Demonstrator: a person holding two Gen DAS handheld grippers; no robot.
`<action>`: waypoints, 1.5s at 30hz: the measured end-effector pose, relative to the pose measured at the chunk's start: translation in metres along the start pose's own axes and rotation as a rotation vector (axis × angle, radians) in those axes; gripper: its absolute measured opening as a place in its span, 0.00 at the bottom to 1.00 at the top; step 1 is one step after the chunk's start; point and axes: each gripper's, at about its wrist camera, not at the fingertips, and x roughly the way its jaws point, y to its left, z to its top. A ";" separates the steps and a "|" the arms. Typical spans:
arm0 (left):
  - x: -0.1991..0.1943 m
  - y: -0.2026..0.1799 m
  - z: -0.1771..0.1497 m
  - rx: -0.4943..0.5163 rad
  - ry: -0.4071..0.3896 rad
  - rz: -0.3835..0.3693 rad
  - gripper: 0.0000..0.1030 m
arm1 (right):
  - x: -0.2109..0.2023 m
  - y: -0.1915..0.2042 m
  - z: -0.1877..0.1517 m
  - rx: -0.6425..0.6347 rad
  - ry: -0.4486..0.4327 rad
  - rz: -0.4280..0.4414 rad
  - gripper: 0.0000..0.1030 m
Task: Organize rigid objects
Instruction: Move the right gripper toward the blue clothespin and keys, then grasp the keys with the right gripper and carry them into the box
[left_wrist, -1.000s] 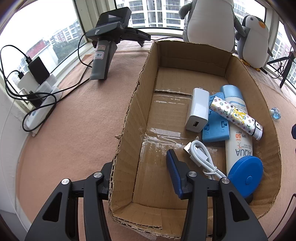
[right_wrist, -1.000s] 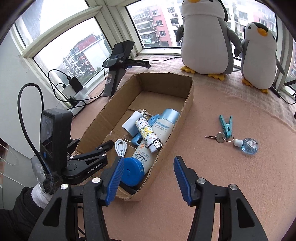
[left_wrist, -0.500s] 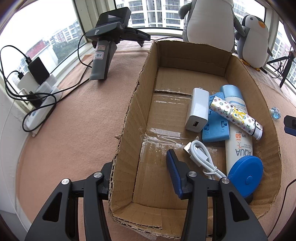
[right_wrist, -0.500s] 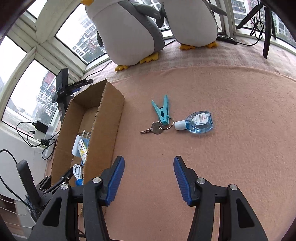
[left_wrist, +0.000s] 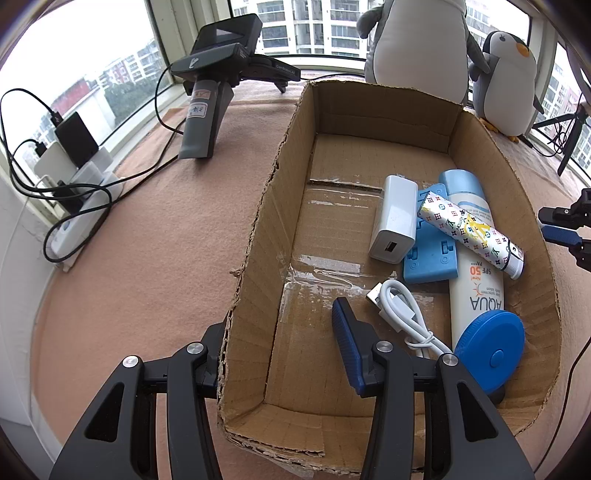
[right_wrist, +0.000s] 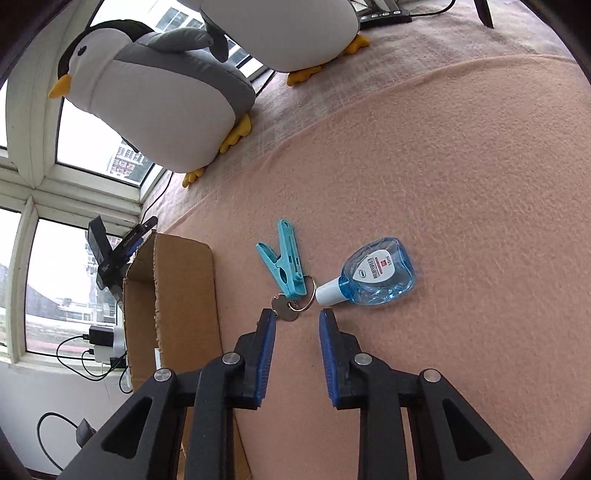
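A cardboard box (left_wrist: 258, 229) holds a white charger (left_wrist: 395, 218), a blue plastic piece (left_wrist: 428, 254), a patterned tube (left_wrist: 469, 232), a sunscreen bottle (left_wrist: 476, 288), a white cable (left_wrist: 402, 306) and a round blue case (left_wrist: 491, 347). My left gripper (left_wrist: 277, 325) stands open astride the box's left wall, one finger outside and one inside. On the pink cloth lie a key (right_wrist: 284, 308) on a ring, a teal clothespin (right_wrist: 286, 258) and a small blue dropper bottle (right_wrist: 373, 277). My right gripper (right_wrist: 297, 317) is open just short of the key, holding nothing.
Two plush penguins (right_wrist: 159, 96) sit at the back by the windows. A spare gripper on its stand (left_wrist: 218, 74) and a power strip with chargers and cables (left_wrist: 74, 166) occupy the left. The box's right wall (right_wrist: 170, 295) rises just left of my right gripper.
My right gripper swung away from the box, came down close to the key and clothespin, and its jaws narrowed somewhat. My left gripper stayed put on the box wall.
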 end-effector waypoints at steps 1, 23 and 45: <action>0.000 0.000 0.000 0.000 0.000 0.000 0.44 | 0.000 -0.001 0.002 0.005 0.000 0.001 0.20; 0.000 0.000 0.000 0.000 -0.001 0.001 0.44 | 0.006 -0.003 0.009 0.005 0.000 -0.014 0.03; 0.000 -0.001 -0.001 -0.004 -0.001 -0.005 0.44 | -0.041 0.058 -0.024 -0.247 -0.060 -0.001 0.02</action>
